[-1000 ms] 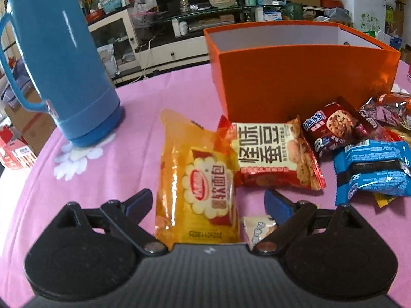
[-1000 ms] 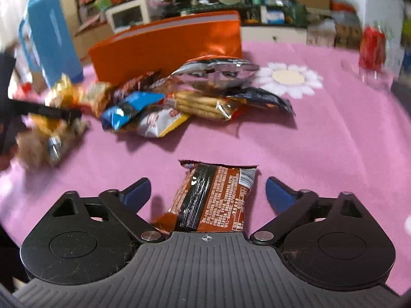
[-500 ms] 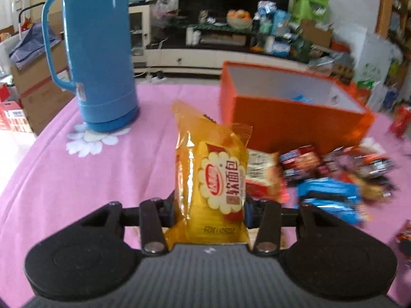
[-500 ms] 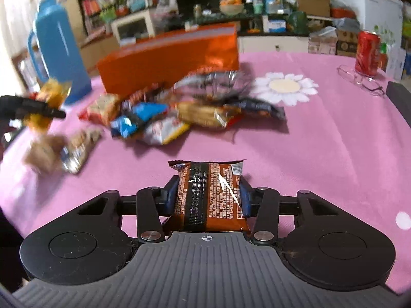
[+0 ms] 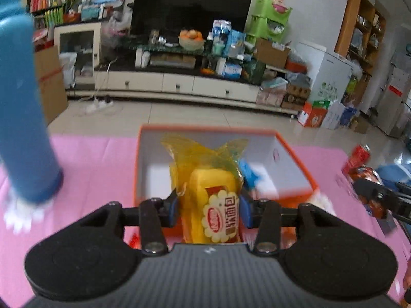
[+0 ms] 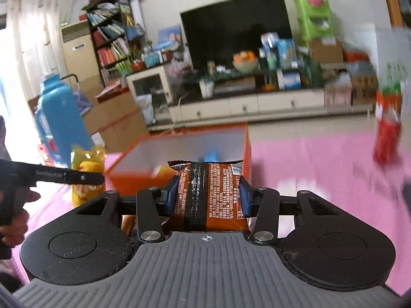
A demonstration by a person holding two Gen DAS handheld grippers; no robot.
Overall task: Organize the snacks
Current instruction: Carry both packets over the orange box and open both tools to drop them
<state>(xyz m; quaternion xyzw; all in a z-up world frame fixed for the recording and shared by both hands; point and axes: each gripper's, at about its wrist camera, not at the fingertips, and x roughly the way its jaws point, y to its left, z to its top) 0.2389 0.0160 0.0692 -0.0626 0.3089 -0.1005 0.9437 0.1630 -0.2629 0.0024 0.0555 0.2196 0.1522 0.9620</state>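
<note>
Glossy plastic yellow wrapper [image 5: 218,197]; matt pink cloth [image 5: 90,169].

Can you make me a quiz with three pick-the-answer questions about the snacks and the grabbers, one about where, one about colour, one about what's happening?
1. Where does the blue flask stand?
A. on the pink tablecloth, left of the orange box
B. inside the box
C. on the floor

2. What colour is the packet in the left gripper?
A. green
B. yellow
C. purple

3. What is the right gripper doing?
A. hanging open with nothing in it
B. lying flat on the table
C. pinching a brown snack packet

Answers: 1 A, its base sits on the cloth beside the box. 2 B, the wrapper is yellow. 3 C, both pads press the packet's sides.
</note>
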